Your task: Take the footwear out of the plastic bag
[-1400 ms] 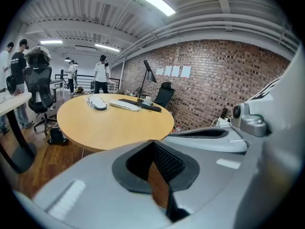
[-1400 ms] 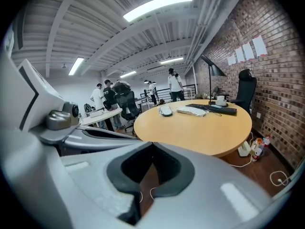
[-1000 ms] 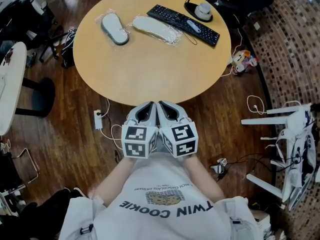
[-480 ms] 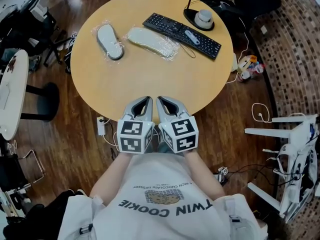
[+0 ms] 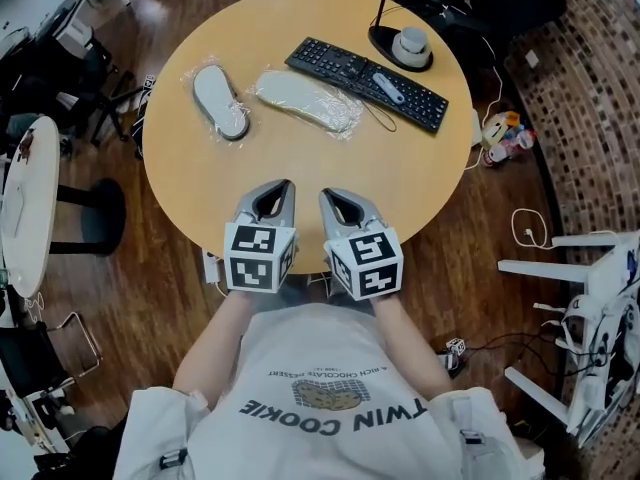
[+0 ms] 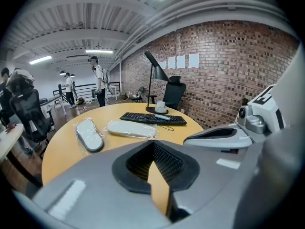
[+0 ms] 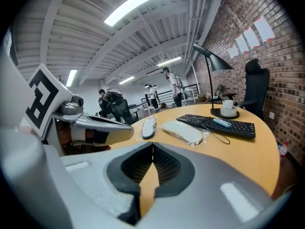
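Two slippers lie on the round wooden table [image 5: 300, 163], each inside its own clear plastic bag. A grey-soled one [image 5: 220, 101] is at the far left and a cream one [image 5: 305, 98] lies just right of it. In the left gripper view the same grey slipper [image 6: 89, 135] and cream slipper [image 6: 129, 129] lie well ahead of the jaws. My left gripper [image 5: 272, 200] and right gripper [image 5: 342, 205] hover side by side over the table's near edge. Both are shut with nothing between them, and both are far short of the bags.
A black keyboard [image 5: 365, 68] with a small white device on it lies at the far right, beside a desk lamp's base [image 5: 405, 43] carrying a cup. Office chairs and cables surround the table. People stand far off in the room.
Both grippers have moved forward from in front of my body to above the table's near edge. A small gap has opened between them.
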Demonstrator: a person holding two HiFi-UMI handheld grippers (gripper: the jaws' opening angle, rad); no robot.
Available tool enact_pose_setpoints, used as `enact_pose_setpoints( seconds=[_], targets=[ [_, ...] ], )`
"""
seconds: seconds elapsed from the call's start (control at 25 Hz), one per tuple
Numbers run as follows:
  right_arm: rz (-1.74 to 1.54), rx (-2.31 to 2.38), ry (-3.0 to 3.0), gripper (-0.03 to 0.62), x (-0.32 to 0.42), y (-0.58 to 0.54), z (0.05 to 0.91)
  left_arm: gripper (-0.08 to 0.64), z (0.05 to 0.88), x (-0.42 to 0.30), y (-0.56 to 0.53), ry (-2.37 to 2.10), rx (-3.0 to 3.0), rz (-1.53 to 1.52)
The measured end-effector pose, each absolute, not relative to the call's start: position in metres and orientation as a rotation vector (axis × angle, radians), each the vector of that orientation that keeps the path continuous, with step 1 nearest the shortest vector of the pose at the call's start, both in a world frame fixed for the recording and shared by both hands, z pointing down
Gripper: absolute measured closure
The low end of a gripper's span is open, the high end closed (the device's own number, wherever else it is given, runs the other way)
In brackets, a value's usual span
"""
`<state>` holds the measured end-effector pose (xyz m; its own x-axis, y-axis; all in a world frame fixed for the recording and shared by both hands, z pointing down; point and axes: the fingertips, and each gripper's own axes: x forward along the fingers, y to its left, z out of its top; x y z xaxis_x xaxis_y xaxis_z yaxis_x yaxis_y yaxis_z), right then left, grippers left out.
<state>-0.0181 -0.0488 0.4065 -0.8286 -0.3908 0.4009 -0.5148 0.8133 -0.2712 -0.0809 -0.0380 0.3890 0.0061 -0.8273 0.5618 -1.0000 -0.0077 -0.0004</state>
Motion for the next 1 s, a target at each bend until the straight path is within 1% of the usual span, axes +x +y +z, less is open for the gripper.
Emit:
enact_pose_setpoints(
  seconds=[0.24,0.68,1.0],
  targets=[
    [0.56,0.787,-2.62,0.591,-0.041,-0.083,0.417,0.554,0.396,-0.13,-0.075,-1.824,1.94,0.669],
    [0.53,0.959,-2.511,0.589,-0.083,-0.145,0.432,0.554,0.415,-0.242,-0.156,-1.723,2.002,0.808],
    [0.559,1.008,-2.434,0.589,-0.094,-0.176,0.446,0.554,0.446,-0.292,-0.211,-1.626,2.031,0.923]
  ],
)
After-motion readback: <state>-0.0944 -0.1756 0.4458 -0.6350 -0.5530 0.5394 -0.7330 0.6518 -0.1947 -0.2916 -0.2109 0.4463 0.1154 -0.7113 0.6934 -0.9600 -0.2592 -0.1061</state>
